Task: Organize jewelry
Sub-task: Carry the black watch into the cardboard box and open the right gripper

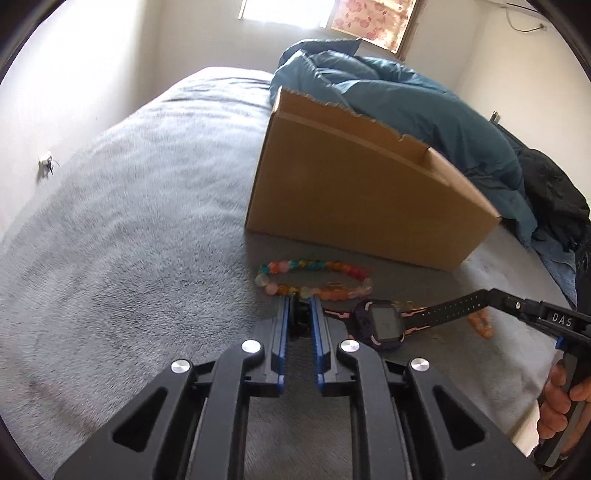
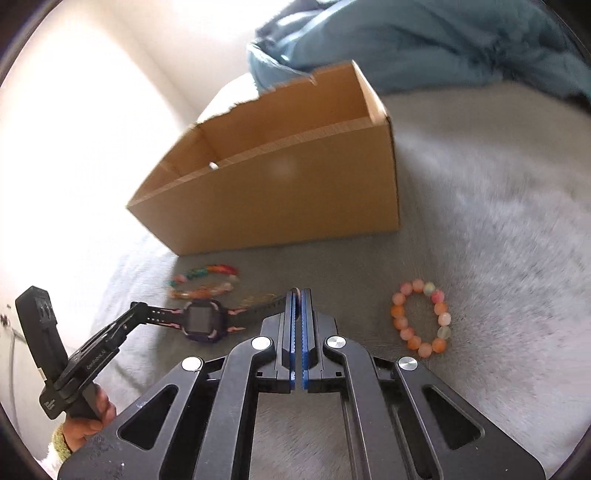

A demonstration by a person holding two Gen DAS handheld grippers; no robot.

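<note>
While gripped by two tools — one watch [image 1: 380,320], two bracelets [image 1: 314,280].

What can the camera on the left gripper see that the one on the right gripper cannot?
Only the left wrist view shows the window with a floral blind and a dark garment at the bed's edge. Only the right wrist view shows the pink and orange bead bracelet and the inside of the cardboard box. Both show the box, the watch held by its strap ends, the multicoloured bead bracelet and the blue duvet.

Matt cardboard box [image 2: 280,192] on fuzzy grey blanket [image 2: 498,229].
</note>
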